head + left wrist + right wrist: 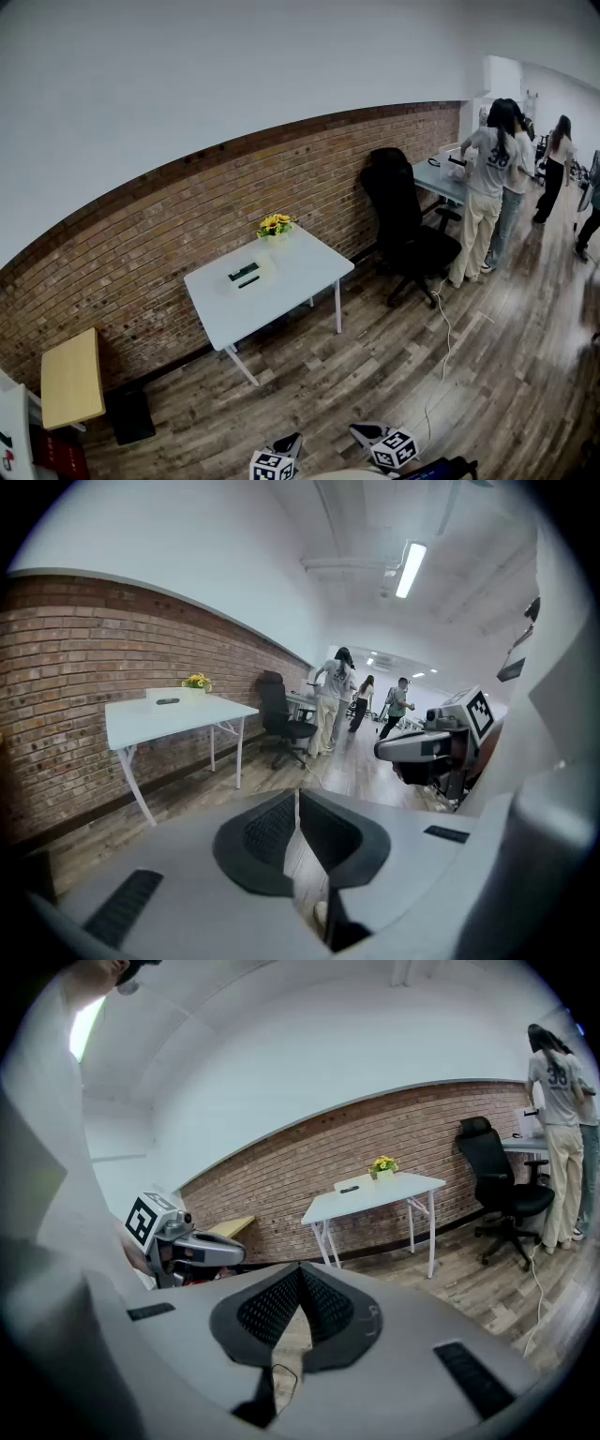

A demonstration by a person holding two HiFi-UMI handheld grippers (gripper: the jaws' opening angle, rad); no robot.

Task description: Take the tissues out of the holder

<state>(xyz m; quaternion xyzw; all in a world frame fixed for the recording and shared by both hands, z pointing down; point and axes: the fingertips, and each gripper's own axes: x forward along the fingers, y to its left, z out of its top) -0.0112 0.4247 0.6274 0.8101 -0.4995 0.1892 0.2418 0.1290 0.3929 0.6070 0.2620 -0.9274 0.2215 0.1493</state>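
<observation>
The tissue holder [246,274], a low white box with a dark slot on top, lies on the white table [300,281] by the brick wall, far ahead of me. No tissue shows sticking out of it. It is also small and distant in the left gripper view, tissue holder [167,698], and in the right gripper view, tissue holder [352,1186]. My left gripper [289,442] and right gripper [366,433] hang low over the wooden floor, well short of the table. Both are empty, with the jaws shut: left gripper [297,793], right gripper [300,1268].
A pot of yellow flowers [275,225] stands at the table's back edge. A black office chair [405,230] is to the right, with a cable [444,333] trailing over the floor. People [489,187] stand at a desk at the back right. A small wooden table [71,377] is at the left.
</observation>
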